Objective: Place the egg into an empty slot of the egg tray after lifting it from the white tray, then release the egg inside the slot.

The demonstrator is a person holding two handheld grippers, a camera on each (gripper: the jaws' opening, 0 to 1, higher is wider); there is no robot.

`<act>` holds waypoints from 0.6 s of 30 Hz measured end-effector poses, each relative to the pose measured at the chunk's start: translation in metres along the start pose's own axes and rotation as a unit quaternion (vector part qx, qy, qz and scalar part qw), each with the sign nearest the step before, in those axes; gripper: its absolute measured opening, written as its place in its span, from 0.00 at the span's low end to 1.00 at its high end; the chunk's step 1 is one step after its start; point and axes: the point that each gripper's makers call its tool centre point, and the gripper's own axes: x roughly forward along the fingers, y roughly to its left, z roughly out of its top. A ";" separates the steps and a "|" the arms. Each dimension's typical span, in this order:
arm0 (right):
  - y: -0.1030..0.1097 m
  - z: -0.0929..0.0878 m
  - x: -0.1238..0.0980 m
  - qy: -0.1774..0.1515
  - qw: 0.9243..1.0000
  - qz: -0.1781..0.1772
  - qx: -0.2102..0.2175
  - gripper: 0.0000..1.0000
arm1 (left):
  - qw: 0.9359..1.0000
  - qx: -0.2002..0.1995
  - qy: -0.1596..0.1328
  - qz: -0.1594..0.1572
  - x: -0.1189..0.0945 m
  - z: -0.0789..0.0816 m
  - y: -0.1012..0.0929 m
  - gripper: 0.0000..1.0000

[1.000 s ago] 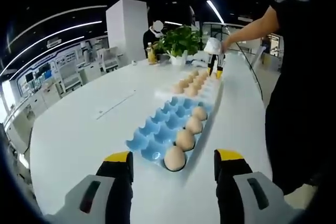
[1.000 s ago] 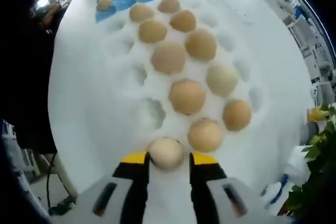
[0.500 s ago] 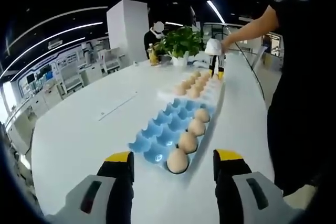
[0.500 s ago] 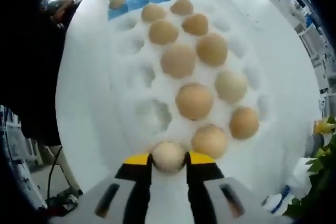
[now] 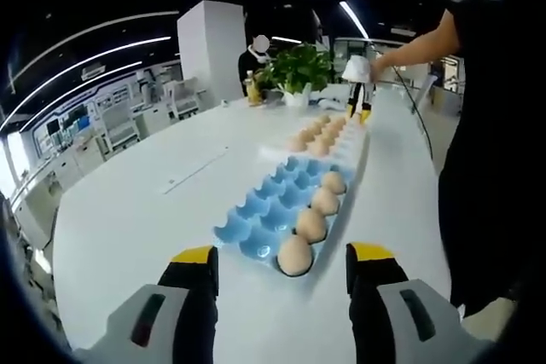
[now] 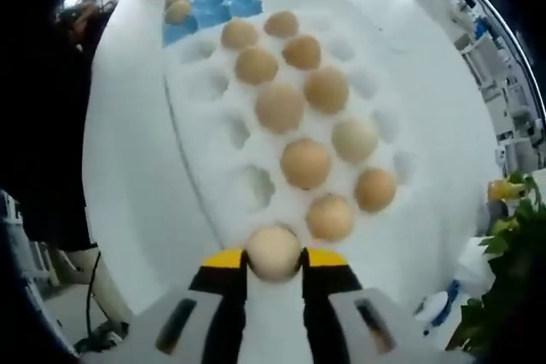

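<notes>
In the right gripper view my right gripper is shut on a pale egg, held above the near end of the white tray, which carries several brown eggs. The blue egg tray lies beyond it at the top. In the left gripper view the blue egg tray sits ahead with a row of eggs along its right side and empty slots to the left. My left gripper stands open in front of it, holding nothing. The right gripper hangs over the white tray farther off.
A long white table holds both trays. A potted plant and a yellow bottle stand at its far end. A person in dark clothes stands along the right edge. A thin strip lies on the table to the left.
The right gripper has risen with the egg, so the white tray looks smaller and farther below. The left gripper view has shifted slightly; the left gripper stays open.
</notes>
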 end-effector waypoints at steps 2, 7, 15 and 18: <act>-0.001 0.000 -0.005 -0.001 1.000 -0.007 0.001 0.24 | 1.000 0.000 -0.001 -0.001 0.000 -0.001 -0.001 0.61; 0.004 0.003 -0.010 -0.006 1.000 -0.011 0.006 0.24 | 1.000 0.004 0.001 -0.007 0.001 -0.005 -0.004 0.63; 0.005 0.004 -0.013 -0.009 1.000 -0.013 0.007 0.24 | 1.000 0.004 0.006 -0.005 0.003 -0.006 -0.003 0.73; 0.006 0.005 -0.013 -0.010 1.000 -0.013 0.007 0.24 | 1.000 0.006 0.009 -0.006 0.004 -0.007 -0.003 0.74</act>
